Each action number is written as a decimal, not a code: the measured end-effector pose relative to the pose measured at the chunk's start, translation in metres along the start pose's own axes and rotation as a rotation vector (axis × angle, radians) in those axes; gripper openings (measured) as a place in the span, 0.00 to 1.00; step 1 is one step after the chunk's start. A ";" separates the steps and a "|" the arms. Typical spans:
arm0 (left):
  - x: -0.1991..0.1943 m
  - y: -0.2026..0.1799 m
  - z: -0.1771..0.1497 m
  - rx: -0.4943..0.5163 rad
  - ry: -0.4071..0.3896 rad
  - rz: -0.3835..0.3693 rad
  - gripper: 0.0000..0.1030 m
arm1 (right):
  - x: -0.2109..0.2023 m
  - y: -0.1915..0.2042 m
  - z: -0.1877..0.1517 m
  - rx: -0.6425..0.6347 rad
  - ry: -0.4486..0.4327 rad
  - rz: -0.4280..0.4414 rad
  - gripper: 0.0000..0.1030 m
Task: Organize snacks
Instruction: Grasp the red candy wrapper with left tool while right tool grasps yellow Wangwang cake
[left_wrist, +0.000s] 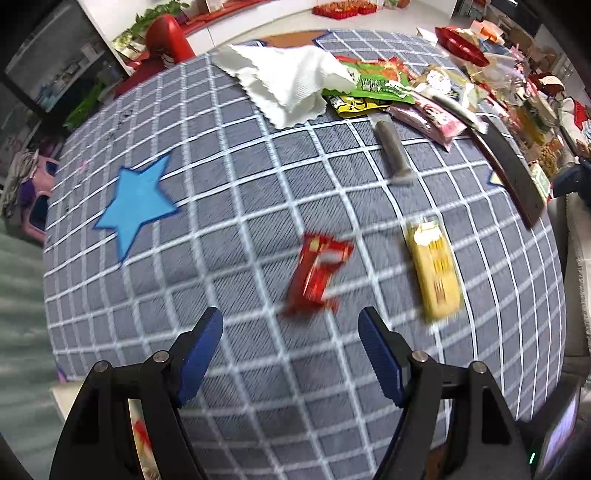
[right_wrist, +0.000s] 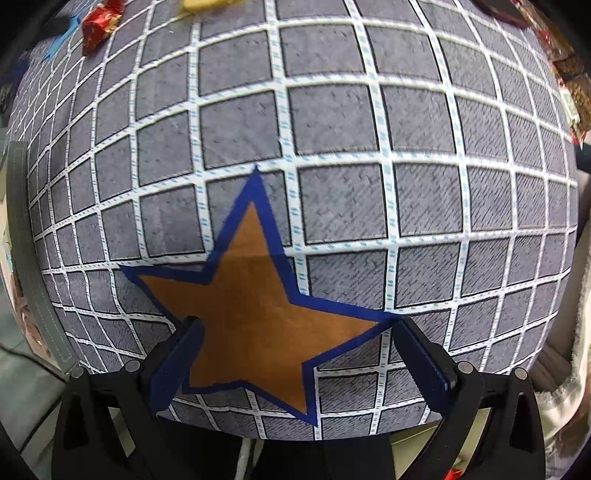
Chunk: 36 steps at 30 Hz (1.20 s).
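Both views are brightly and evenly lit with only soft shadows, the fisheye bulges the checked table (left_wrist: 258, 184) toward dark corners, and motion blur smears the red snack packet (left_wrist: 317, 273) and yellow packet (left_wrist: 436, 273).

A red snack packet (left_wrist: 317, 275) is lying flat on the grid-patterned worktop (left_wrist: 229, 206), tilted on a diagonal and blurred. Just to its right, apart from it, a long yellow snack packet (left_wrist: 436, 269) is lying flat too. Further back, a heap of snack packets (left_wrist: 391, 94), green, yellow and pink, is overlapping beside a white paper towel.
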<state>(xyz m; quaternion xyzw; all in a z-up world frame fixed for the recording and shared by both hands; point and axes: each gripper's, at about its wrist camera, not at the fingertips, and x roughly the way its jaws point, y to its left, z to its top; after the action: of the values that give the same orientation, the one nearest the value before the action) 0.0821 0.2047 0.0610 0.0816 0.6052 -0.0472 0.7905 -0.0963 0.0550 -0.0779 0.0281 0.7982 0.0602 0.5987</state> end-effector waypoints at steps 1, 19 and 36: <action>0.005 -0.001 0.005 0.000 0.009 0.005 0.77 | 0.005 -0.010 -0.009 -0.006 -0.008 -0.005 1.00; 0.053 0.006 -0.024 -0.076 0.161 -0.045 0.26 | -0.039 -0.043 0.029 0.056 -0.113 0.049 1.00; 0.048 0.031 -0.157 -0.208 0.283 -0.021 0.28 | -0.084 0.017 0.161 -0.030 -0.227 -0.075 0.65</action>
<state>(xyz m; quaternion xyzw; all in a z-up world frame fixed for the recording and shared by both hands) -0.0487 0.2651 -0.0232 -0.0011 0.7128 0.0193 0.7011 0.0815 0.0717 -0.0399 -0.0042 0.7248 0.0463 0.6874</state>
